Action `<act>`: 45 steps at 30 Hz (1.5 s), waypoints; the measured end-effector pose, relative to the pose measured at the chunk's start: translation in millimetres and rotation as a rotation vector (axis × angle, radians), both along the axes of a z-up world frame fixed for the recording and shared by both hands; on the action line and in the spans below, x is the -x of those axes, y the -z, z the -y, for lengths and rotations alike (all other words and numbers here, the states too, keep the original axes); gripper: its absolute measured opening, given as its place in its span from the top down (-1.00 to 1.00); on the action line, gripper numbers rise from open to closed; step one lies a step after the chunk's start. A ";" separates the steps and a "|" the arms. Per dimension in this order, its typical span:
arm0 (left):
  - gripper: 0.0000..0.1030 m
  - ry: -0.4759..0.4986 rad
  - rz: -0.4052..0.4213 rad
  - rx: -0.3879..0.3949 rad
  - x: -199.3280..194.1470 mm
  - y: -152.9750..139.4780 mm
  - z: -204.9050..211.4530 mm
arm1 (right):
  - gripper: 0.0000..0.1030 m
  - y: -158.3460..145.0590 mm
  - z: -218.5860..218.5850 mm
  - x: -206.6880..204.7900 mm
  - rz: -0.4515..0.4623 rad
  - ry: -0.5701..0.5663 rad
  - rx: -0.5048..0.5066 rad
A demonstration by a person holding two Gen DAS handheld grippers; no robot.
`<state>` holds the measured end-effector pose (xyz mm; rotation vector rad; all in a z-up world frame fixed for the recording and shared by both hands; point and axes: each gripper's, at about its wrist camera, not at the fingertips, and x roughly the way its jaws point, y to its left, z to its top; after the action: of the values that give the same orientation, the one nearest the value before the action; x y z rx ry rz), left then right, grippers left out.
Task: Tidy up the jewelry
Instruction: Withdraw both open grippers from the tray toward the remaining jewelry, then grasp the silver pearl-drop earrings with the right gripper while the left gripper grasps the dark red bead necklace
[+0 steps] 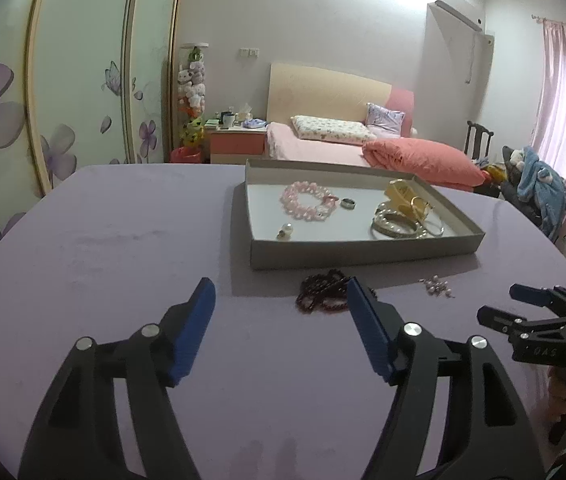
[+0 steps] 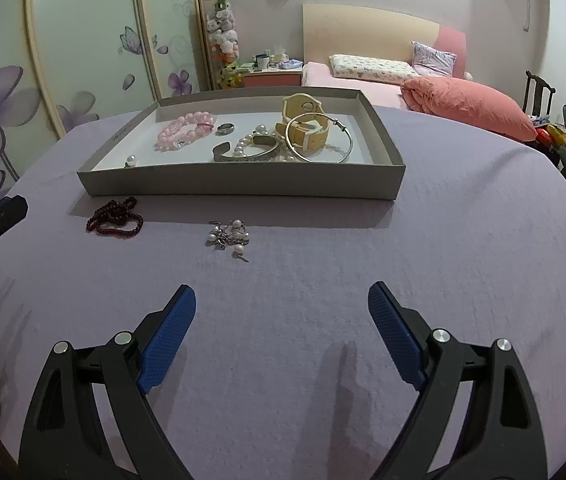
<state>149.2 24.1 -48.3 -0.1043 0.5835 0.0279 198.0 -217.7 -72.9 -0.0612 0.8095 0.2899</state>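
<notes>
Tongs came nearest in both views. The left tongs (image 1: 281, 332) stood apart with nothing between the pads, and the right tongs (image 2: 283, 336) gaped wider still, equally empty, over bare lilac tabletop (image 2: 443, 260).

Taking the tray (image 2: 239, 188) as landmark: just short of its near wall lay dark red beads (image 2: 115, 218) in a loose heap, on the tabletop and not touching the tray. Beside them, also on the near side of the tray and a little further from its wall, sat a small pearl cluster (image 2: 230, 237) with silver links. In the left view the beads (image 1: 323, 294) lay just beyond the tip of one left pad, partly hidden by it.

Inside the tray rested a pink bracelet (image 2: 185, 130), a ring (image 2: 225, 129), a single pearl piece (image 2: 131, 160) against the near wall, and, toward the other end, a cuff (image 2: 243, 154), a hoop (image 2: 319, 138) and a tan watch (image 2: 307, 120), heaped and touching one another.

Beyond the tray stood a bed (image 2: 363, 80).

Judging by this, the sorting was well along, with two pieces left outside. The likely next move would call for the left tongs to drop over the beads and pinch the heap low, gathering enough strands that none trails, while the right takes the pearl cluster.
</notes>
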 end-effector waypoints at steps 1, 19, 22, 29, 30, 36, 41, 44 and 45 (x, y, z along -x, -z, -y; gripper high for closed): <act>-0.34 -0.004 -0.005 -0.003 -0.2 1.1 -1.0 | -0.71 0.1 -1.4 -0.1 -0.001 -0.002 0.001; -0.37 -0.010 -0.028 -0.003 -5.5 4.2 -4.0 | -0.63 3.0 -13.4 -8.4 -0.034 -0.018 0.014; -0.37 -0.011 -0.031 -0.004 -6.7 5.0 -3.9 | -0.38 8.4 -16.7 -13.5 -0.072 -0.019 0.029; -0.37 -0.016 -0.039 -0.010 -8.5 5.8 -3.0 | 0.09 7.1 -37.4 -26.9 -0.068 -0.038 0.055; -0.37 -0.017 -0.040 -0.013 -8.5 5.9 -2.8 | 0.09 6.5 -42.0 -30.6 -0.067 -0.044 0.055; -0.37 -0.013 -0.045 -0.030 -8.7 6.1 0.2 | 0.79 4.6 -53.6 -41.2 -0.057 -0.045 0.081; -0.37 0.002 -0.055 -0.039 -11.8 7.2 5.1 | 0.85 4.3 -35.4 -39.7 -0.056 0.004 0.075; -0.37 0.016 -0.080 -0.018 -17.1 9.6 7.5 | 0.85 4.5 -11.8 -39.3 -0.066 0.064 0.042; -0.37 0.022 -0.091 -0.013 -19.6 10.6 8.7 | 0.85 4.5 -2.7 -37.9 -0.069 0.085 0.028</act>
<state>168.8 15.5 -58.8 -0.0847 0.6751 0.0153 235.9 -215.0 -77.5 -0.0429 0.8824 0.2012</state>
